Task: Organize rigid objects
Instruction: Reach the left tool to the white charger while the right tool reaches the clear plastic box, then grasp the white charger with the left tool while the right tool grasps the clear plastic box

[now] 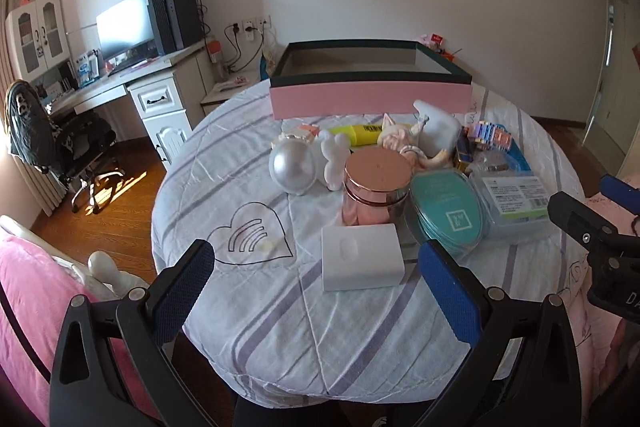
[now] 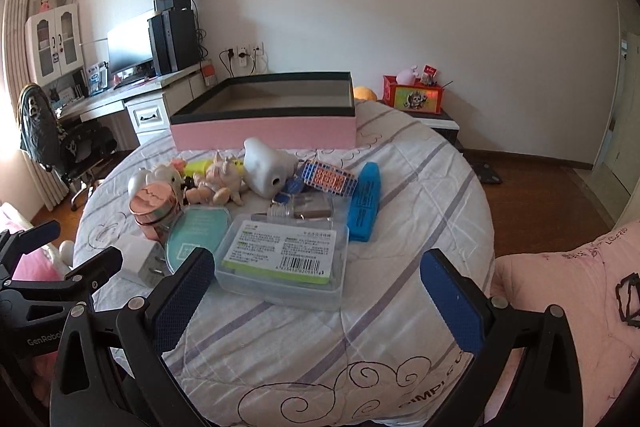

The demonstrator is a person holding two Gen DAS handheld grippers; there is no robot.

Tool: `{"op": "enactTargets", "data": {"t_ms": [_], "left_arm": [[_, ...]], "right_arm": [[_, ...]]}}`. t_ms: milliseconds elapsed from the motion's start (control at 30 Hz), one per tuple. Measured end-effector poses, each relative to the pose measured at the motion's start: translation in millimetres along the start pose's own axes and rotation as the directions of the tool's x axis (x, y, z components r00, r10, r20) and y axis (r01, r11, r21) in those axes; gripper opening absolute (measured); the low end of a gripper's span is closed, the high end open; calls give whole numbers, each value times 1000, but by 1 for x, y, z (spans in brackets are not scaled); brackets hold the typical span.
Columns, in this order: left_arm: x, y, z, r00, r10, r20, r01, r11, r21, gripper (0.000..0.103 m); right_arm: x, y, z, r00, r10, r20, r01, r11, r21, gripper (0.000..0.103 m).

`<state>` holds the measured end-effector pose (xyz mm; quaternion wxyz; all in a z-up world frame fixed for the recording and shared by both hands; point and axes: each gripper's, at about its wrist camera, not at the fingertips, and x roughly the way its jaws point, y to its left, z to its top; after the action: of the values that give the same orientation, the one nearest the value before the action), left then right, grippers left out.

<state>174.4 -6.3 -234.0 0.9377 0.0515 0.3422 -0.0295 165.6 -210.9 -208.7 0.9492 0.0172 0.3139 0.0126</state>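
A pink box (image 1: 368,98) (image 2: 264,133) with a dark rim stands open at the far side of the round table. In front of it lies a clutter: a white charger (image 1: 360,261) (image 2: 140,259), a rose-gold jar (image 1: 376,187) (image 2: 154,211), a teal oval case (image 1: 446,213) (image 2: 198,231), a clear plastic box (image 1: 512,201) (image 2: 284,259), a pearl ball (image 1: 292,165), a white figure (image 2: 266,167), a blue case (image 2: 364,205). My left gripper (image 1: 316,291) is open just short of the charger. My right gripper (image 2: 320,299) is open before the clear box.
A striped cloth (image 1: 280,339) (image 2: 320,367) covers the table. A desk with monitor (image 1: 124,23) and an office chair (image 1: 52,143) stand at the left. A red box (image 2: 414,95) sits on a side table behind. Pink bedding (image 2: 568,307) lies at the right.
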Motion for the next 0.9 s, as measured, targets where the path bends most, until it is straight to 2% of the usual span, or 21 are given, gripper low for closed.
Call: {"op": "enactTargets", "data": {"t_ms": [133, 233, 433, 533, 633, 733, 800, 867, 900], "left_arm": [[19, -1, -5, 999, 9, -40, -9, 1000, 14, 103], [26, 4, -6, 998, -45, -36, 45, 999, -24, 103], [30, 8, -6, 995, -89, -46, 87, 995, -45, 103], [29, 4, -10, 991, -125, -51, 124, 992, -21, 103], [39, -3, -13, 992, -97, -75, 98, 995, 13, 103], [47, 0, -10, 991, -104, -89, 104, 995, -13, 102], [48, -1, -6, 990, -114, -82, 115, 993, 0, 97], [48, -5, -4, 989, -125, -73, 127, 992, 21, 73], [48, -7, -3, 990, -124, -67, 126, 992, 30, 70]], "right_arm": [[18, 5, -3, 999, 20, -44, -20, 1000, -10, 103], [31, 10, -4, 997, 29, -69, -31, 999, -24, 103], [49, 14, -5, 994, 51, -102, -53, 998, -18, 103], [57, 14, -5, 991, 53, -122, -56, 998, -23, 103], [62, 13, -3, 992, 50, -119, -53, 998, -24, 103], [65, 10, -2, 991, 73, -112, -75, 997, -16, 103], [67, 7, -1, 990, 93, -107, -94, 996, -5, 103], [70, 7, 0, 989, 104, -107, -106, 994, -18, 103], [70, 7, 0, 989, 107, -104, -109, 994, -20, 103]]}}
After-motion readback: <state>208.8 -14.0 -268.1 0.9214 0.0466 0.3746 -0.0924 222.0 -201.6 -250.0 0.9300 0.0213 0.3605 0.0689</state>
